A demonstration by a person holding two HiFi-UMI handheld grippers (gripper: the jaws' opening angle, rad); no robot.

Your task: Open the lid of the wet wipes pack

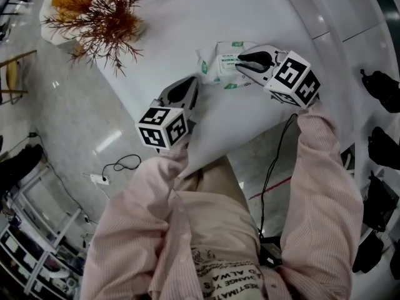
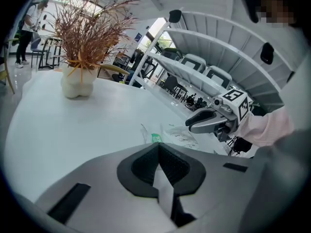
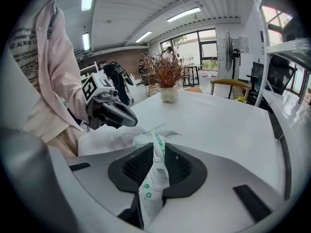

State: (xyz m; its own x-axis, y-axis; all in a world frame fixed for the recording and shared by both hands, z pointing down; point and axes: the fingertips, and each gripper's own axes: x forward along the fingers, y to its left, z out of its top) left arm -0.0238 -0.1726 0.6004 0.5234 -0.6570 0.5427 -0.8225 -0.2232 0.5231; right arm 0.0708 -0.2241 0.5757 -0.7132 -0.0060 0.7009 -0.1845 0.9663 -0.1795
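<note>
Pinching a strip of white, green-printed film between its pads, the right gripper (image 1: pixel 242 61) was closed on the right end of the wet wipes pack (image 1: pixel 219 64). Whether that strip was the lid label or the pack's own wrapper could not be told. The gripper slanted down and to the left, with its marker cube (image 1: pixel 294 79) trailing on the near right. The right forearm, in a pink striped sleeve (image 1: pixel 325 167), reached out nearly straight from the body.

The left gripper (image 1: pixel 189 86) had its jaws together with nothing between them. It was on the near left of the pack, apart from it, tilted down with its tips aimed toward the pack. The left elbow was bent close to the body.

The pack lay on the white table (image 1: pixel 187 17), close to the near edge, which ran diagonally under both grippers. The left gripper's marker cube (image 1: pixel 162 127) hung out past that edge, over the floor.

Room to move: bare tabletop stretched far and left of the pack. The only other item on it was a white vase of dried red-brown branches (image 1: pixel 100 11), well apart at the far left. Between the two grippers the surface was bare. Past the table's far right side ran white shelving rails (image 1: pixel 350 30).
</note>
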